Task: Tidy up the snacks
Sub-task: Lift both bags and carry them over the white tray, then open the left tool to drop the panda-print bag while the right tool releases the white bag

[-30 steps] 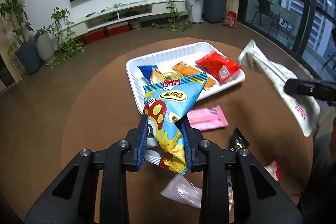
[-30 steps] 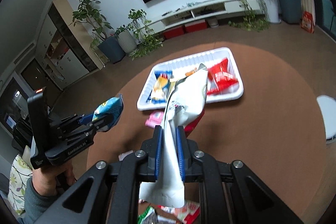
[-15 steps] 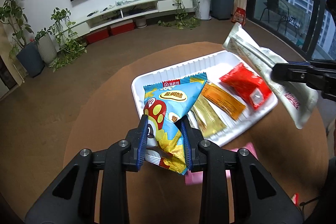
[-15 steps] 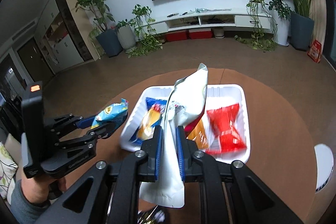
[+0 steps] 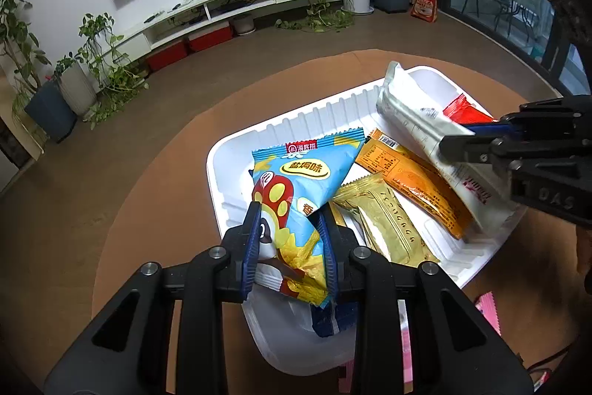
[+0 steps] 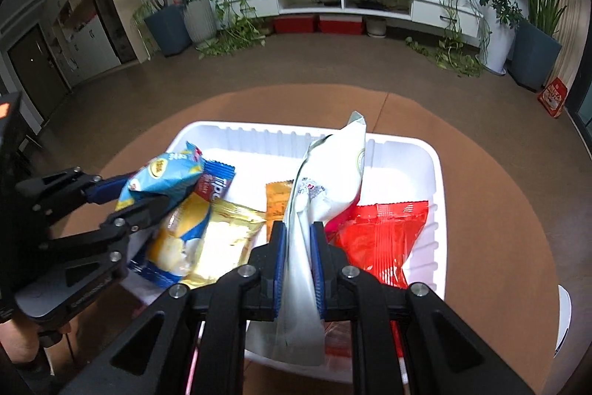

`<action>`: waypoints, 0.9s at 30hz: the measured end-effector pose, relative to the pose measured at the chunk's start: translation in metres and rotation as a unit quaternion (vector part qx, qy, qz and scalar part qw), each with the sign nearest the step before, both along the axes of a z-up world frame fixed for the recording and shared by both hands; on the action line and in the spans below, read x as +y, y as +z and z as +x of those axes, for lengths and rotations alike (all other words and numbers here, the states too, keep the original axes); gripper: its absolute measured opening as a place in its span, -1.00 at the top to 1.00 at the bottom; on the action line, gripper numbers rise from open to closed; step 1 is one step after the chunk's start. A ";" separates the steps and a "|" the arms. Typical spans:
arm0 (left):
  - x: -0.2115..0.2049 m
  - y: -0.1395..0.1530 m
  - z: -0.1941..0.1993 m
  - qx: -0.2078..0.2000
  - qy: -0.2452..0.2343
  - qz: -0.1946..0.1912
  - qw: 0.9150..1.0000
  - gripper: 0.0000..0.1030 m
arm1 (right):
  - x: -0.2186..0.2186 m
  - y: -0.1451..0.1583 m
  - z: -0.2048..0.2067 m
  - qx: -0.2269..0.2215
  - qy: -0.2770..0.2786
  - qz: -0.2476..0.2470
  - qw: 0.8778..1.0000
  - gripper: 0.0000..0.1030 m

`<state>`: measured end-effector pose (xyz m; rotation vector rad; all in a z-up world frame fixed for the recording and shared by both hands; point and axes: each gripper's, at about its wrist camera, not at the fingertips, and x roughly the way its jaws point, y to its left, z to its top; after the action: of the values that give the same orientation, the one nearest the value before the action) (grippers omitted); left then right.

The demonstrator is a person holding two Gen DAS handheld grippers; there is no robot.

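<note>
left claw (image 5: 290, 243): clamped on a blue snack bag (image 5: 299, 187), held over the left part of the white tray (image 5: 296, 121).
right claw (image 6: 298, 261): clamped on a white pouch (image 6: 325, 180), held over the tray's middle.
tray: sits on a round brown table (image 5: 155, 195).
in the tray: orange packet (image 5: 414, 180), gold packet (image 5: 384, 221), red packet (image 6: 381, 236).
beside the tray: pink packet (image 5: 488, 310) on the table.
</note>
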<state>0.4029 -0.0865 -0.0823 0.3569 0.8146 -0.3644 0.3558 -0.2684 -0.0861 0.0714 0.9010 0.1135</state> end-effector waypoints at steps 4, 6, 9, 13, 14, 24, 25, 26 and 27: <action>-0.008 -0.007 0.003 -0.006 0.002 0.005 1.000 0.47 | 0.005 -0.009 0.003 0.007 0.007 -0.012 1.000 0.71; -0.010 -0.010 0.000 -0.011 0.004 0.010 1.000 0.46 | 0.009 -0.012 0.004 0.012 0.012 -0.017 1.000 0.71; -0.012 -0.013 -0.001 -0.016 0.008 0.011 1.000 0.46 | 0.011 -0.013 0.004 0.013 0.011 -0.017 1.000 0.69; -0.012 -0.016 -0.004 -0.021 0.013 0.013 1.000 0.45 | 0.013 -0.012 0.004 0.013 0.011 -0.023 1.000 0.67; -0.012 -0.017 -0.005 -0.022 0.015 0.013 1.000 0.45 | 0.014 -0.012 0.003 0.012 0.010 -0.023 1.000 0.64; -0.007 -0.001 -0.023 -0.049 0.023 0.008 0.998 -0.76 | 0.013 0.010 -0.020 -0.023 -0.004 -0.030 0.999 -0.14; -0.005 0.001 -0.026 -0.052 0.024 0.007 0.998 -0.81 | 0.011 0.012 -0.021 -0.026 -0.005 -0.030 0.999 -0.16; -0.004 0.003 -0.029 -0.055 0.025 0.005 0.998 -0.92 | 0.008 0.017 -0.028 -0.034 -0.009 -0.026 0.999 -0.24; -0.001 0.006 -0.032 -0.058 0.027 0.003 0.998 -1.00 | 0.006 0.021 -0.034 -0.040 -0.012 -0.020 0.999 -0.29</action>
<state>0.3714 -0.0878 -0.0766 0.3581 0.7098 -0.2878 0.3217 -0.2629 -0.0646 0.0400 0.8215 0.0755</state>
